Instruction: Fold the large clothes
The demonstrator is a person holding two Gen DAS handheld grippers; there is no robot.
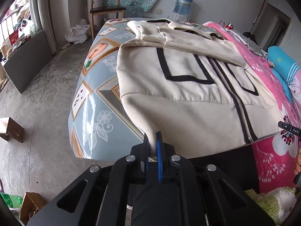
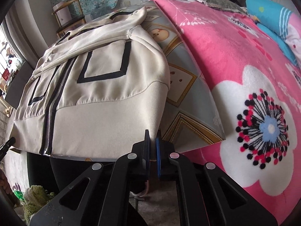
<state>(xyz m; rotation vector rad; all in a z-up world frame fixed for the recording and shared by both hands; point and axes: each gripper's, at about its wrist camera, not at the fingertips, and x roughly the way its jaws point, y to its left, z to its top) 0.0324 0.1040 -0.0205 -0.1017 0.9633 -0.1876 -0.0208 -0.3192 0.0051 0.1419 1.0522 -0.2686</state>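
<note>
Left wrist view: my left gripper (image 1: pixel 152 137) pinches one hem corner of the cream zip jacket (image 1: pixel 188 86) lying on the table (image 1: pixel 90 101); my right gripper (image 2: pixel 152 136) pinches the other. Sleeves look folded in; the bottom-up fold remains.

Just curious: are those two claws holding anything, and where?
Yes. The left gripper and right gripper each pinch a bottom hem corner of the jacket.

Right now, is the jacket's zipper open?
No, the zipper runs closed all the way down the front of the cream jacket to its hem.
</note>
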